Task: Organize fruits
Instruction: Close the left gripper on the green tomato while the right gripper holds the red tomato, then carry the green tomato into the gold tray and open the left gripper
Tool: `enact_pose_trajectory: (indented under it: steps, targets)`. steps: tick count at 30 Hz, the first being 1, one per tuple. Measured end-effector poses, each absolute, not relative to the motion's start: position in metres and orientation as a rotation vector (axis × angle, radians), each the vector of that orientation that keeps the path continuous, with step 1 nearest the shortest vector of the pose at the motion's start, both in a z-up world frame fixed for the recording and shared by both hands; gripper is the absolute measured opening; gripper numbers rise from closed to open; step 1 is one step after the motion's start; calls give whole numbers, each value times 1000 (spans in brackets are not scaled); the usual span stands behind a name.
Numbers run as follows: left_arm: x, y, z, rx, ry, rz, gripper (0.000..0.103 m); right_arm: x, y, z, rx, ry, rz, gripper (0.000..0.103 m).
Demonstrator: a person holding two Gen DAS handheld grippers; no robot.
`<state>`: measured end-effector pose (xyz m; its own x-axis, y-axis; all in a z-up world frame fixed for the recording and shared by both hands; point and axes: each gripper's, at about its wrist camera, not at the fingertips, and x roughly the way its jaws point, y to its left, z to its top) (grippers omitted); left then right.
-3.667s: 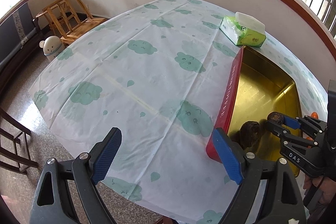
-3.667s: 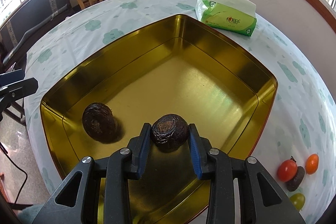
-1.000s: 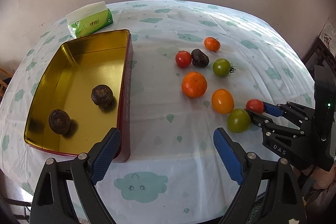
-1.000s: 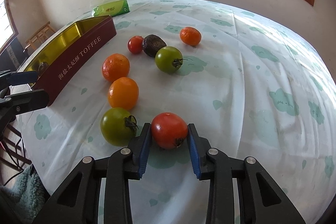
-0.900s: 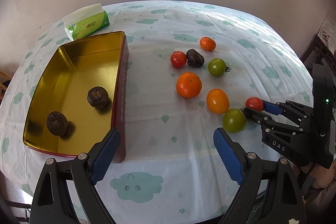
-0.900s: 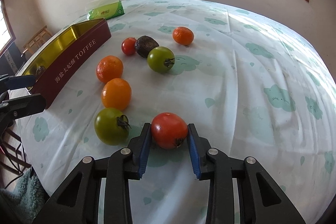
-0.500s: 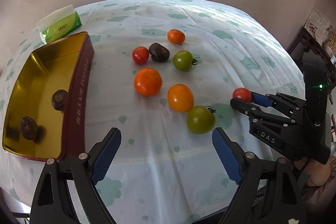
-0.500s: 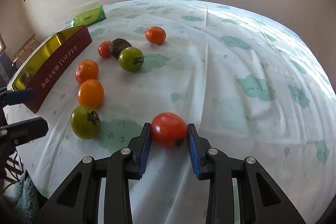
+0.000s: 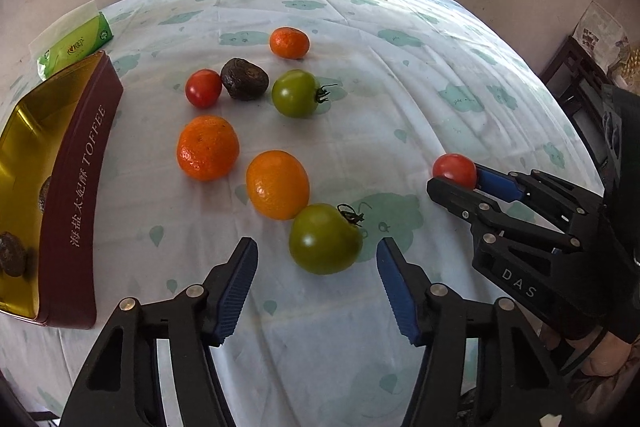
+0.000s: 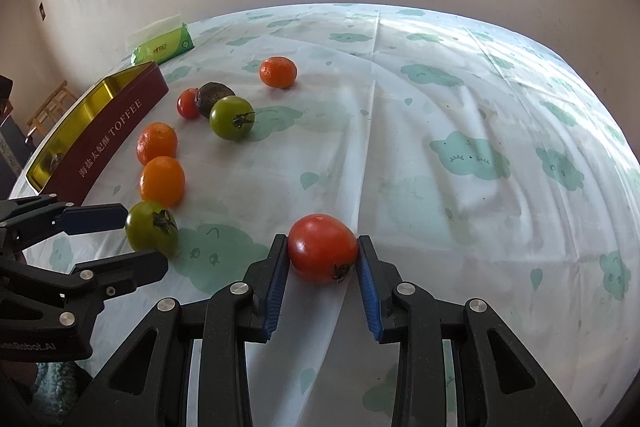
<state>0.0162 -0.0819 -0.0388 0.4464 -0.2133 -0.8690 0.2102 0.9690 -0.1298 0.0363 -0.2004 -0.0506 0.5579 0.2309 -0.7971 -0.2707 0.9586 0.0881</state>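
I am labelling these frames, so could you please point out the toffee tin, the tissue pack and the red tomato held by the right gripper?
toffee tin (image 9: 86, 167): left wrist view, maroon side wall.
tissue pack (image 10: 166, 47): right wrist view, green front face.
red tomato (image 10: 322, 247): right wrist view, middle of its skin.

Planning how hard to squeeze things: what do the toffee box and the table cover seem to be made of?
Toffee box: likely thin metal tin; mirror-like gold interior, glossy printed maroon wall.
Table cover: probably thin plastic or light fabric sheet; creases, wrinkles, faint sheen, printed green clouds. Cannot tell which.
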Motion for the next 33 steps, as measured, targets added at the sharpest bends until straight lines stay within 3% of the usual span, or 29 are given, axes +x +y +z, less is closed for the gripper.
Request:
enact_pose_trajectory:
  steps: [6, 10, 33]
  targets:
    - [21, -86, -43, -4, 1093, -257, 47, 35, -202, -50, -38, 929, 298, 35]
    - [22, -85, -45, -17, 1103, -275, 34, 35, -202, -51, -41, 929, 296, 35]
    - [2, -40, -8, -58, 1040, -244, 33, 39, -182, -52, -138, 955, 235, 35]
